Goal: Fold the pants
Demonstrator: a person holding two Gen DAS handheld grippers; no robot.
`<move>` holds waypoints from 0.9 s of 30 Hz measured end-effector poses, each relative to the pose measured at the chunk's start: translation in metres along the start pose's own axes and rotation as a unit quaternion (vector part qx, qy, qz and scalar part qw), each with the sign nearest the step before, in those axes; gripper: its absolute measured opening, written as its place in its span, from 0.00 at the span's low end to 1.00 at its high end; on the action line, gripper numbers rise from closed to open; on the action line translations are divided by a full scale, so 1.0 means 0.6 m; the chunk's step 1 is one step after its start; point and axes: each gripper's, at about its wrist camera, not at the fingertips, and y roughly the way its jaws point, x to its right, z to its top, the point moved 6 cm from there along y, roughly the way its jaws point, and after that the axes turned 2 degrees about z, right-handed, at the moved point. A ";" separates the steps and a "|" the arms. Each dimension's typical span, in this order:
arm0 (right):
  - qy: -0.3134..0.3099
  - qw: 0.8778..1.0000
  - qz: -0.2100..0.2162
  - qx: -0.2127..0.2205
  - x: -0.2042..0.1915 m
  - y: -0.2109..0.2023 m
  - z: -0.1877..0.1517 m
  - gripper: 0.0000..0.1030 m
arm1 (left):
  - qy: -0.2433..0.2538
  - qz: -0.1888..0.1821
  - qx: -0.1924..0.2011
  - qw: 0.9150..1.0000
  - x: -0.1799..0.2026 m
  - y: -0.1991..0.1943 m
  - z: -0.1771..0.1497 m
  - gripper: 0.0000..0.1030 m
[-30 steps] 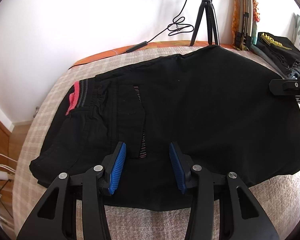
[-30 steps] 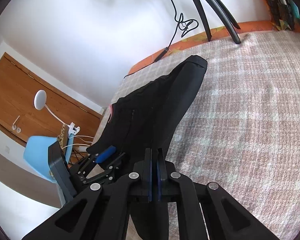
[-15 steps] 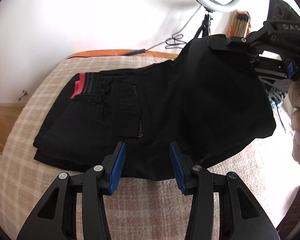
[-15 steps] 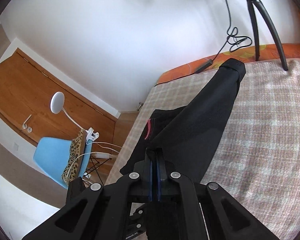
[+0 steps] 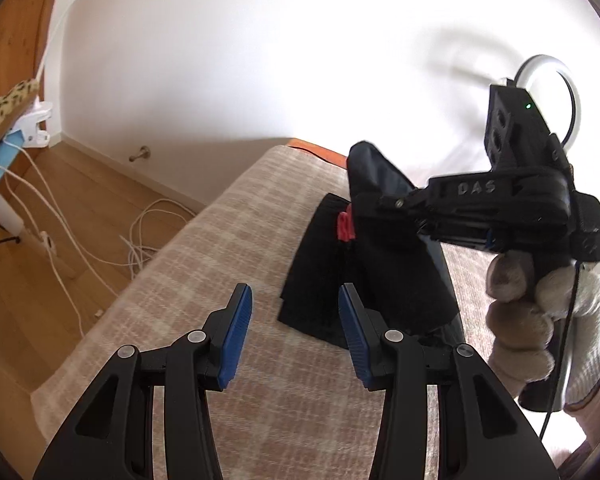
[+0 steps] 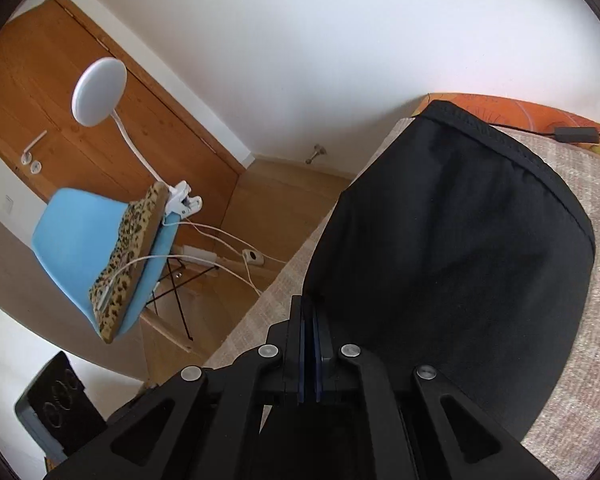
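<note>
The black pants (image 5: 324,264) lie on the plaid bedspread (image 5: 228,240), with a pink waistband patch (image 5: 344,228) showing. My right gripper (image 5: 384,204) is shut on the leg end and holds it up above the waistband part; a hand (image 5: 516,308) grips its handle. In the right wrist view the lifted cloth (image 6: 460,260) spreads from the shut right gripper (image 6: 309,308) and hides the rest of the pants. My left gripper (image 5: 295,296) stands open over bare bedspread, just left of the pants' near corner, with nothing between its fingers.
The bed's left edge drops to a wooden floor with white cables (image 5: 140,240). A blue chair (image 6: 76,240) with a leopard cushion and a clipped lamp (image 6: 98,92) stands by a wooden door (image 6: 28,92). A ring light (image 5: 548,76) is at the far right.
My right gripper has carried the leg end leftward across the pants toward the waistband. My left gripper has swung left off the cloth and now hangs over bare bedspread, still open.
</note>
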 end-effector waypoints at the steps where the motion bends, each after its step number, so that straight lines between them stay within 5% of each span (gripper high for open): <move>1: -0.003 1.000 -0.009 -0.009 -0.002 0.023 -0.003 0.01 | -0.006 0.002 0.000 1.000 -0.008 -0.002 0.000 0.42; 4: -0.012 0.999 -0.020 -0.042 -0.001 0.078 -0.013 0.08 | -0.012 0.007 0.003 1.000 -0.017 -0.006 -0.003 0.42; 7: -0.022 0.998 -0.008 -0.066 0.003 0.089 -0.015 0.36 | -0.012 0.007 0.010 1.000 -0.016 -0.015 -0.004 0.42; 13: -0.052 0.998 0.036 0.005 0.010 -0.039 0.018 0.57 | 0.020 -0.007 0.034 0.999 0.035 -0.027 0.011 0.42; 19: -0.066 0.995 -0.044 0.055 0.097 -0.137 0.041 0.58 | 0.064 -0.017 0.061 0.996 0.105 -0.027 0.037 0.42; 21: -0.058 0.995 -0.056 0.055 0.124 -0.136 0.045 0.58 | 0.068 -0.040 0.035 0.996 0.121 -0.001 0.036 0.42; 27: -0.075 0.990 -0.110 0.043 0.161 -0.077 0.059 0.58 | 0.075 -0.014 -0.036 0.996 0.098 0.100 0.001 0.42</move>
